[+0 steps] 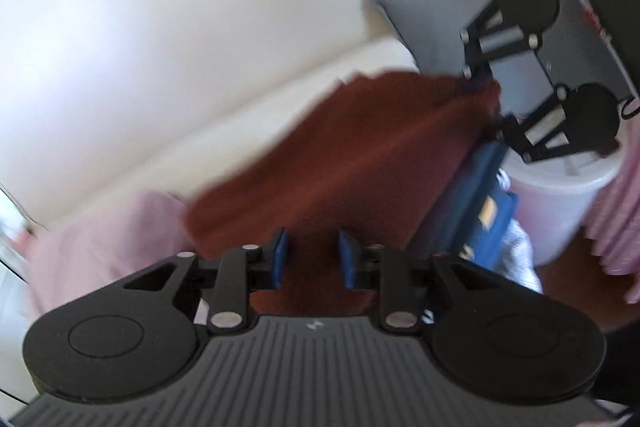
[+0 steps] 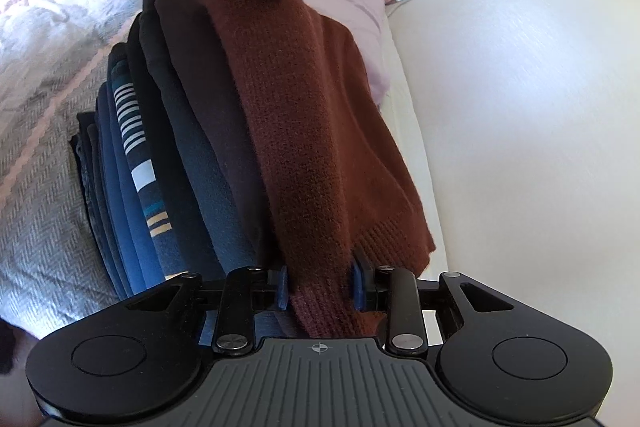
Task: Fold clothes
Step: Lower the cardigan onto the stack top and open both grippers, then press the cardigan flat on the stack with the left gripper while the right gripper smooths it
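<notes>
the rust-brown knitted sweater (image 2: pixel 320 131) lies folded on top of a stack of folded clothes (image 2: pixel 168 163), which sits on a grey herringbone bedspread (image 2: pixel 36 227) with pink stripes; the stack under it holds dark, blue and striped garments, their folded edges showing in layers in the right wrist view. the right gripper (image 2: pixel 320 287) has its two blue pads on either side of the near edge of the sweater, a thick fold of the knit filling the gap between them and touching both pads, so it is clamped on the sweater. the left gripper (image 1: pixel 312 259) is over the same sweater from the other end; its blue pads stand a little apart with the red-brown cloth seen between and behind them, but that picture is blurred and whether the pads press any of the cloth cannot be told. in the left wrist view the right gripper (image 1: pixel 486 95) shows at the far corner of the sweater, and beyond it stand a white bucket (image 1: pixel 560 203) and a pink curtain (image 1: pixel 616 227). a pale pink pillow (image 2: pixel 352 3) lies beside the stack, next to a cream wall (image 2: pixel 520 107). in the right wrist view the left gripper appears only as a blurred dark shape at the sweater's far end.
</notes>
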{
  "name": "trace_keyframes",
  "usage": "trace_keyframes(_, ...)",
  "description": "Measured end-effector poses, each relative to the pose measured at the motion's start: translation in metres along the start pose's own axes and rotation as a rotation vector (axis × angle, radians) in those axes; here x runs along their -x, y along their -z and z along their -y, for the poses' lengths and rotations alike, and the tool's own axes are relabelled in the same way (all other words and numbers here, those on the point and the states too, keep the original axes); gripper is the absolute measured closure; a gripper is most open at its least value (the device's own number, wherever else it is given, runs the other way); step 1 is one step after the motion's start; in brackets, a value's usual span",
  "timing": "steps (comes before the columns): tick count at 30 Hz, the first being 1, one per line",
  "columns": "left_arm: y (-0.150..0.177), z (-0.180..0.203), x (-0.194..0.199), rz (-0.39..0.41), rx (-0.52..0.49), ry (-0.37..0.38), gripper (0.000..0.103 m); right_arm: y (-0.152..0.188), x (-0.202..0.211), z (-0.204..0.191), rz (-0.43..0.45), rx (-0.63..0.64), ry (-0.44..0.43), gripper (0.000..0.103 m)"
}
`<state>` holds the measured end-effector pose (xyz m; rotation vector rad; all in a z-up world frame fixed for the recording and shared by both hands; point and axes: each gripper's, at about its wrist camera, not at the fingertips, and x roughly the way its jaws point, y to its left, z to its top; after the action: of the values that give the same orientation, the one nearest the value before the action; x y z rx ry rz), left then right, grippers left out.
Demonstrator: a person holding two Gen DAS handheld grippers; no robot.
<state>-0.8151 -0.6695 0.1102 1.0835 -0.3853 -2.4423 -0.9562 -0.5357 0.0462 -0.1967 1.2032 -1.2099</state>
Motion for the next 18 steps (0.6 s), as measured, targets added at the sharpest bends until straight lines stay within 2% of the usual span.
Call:
trace_keyframes(4,0.008,-0.004,0.002,-0.017,0.081,0.02,0.081,0.003,0.01,0.008,0.008,-0.04,-0.042,0.067)
trace_keyframes(7,0.018,-0.001,-0.01,-0.031,0.125,0.006,0.081,0.0,0.023,0.034,0.011,-0.112,-0.14,0.061)
trace_keyframes(10,0.019,0.007,-0.042,-0.047,0.189,-0.01,0.081,-0.006,0.036,0.08,0.08,-0.283,-0.356,0.06)
trace_keyframes(12,0.017,0.01,-0.048,-0.062,0.224,-0.026,0.081,-0.007,0.036,0.121,0.167,-0.451,-0.508,0.06)
trace_keyframes(14,0.015,0.013,-0.048,-0.079,0.23,-0.045,0.081,-0.013,0.023,0.155,0.237,-0.533,-0.585,0.06)
trace_keyframes(16,0.012,0.015,-0.047,-0.095,0.237,-0.065,0.082,-0.024,-0.002,0.173,0.28,-0.512,-0.61,0.06)
trace_keyframes(18,0.01,0.016,-0.045,-0.111,0.26,-0.085,0.082,-0.036,-0.042,0.178,0.265,-0.477,-0.649,0.06)
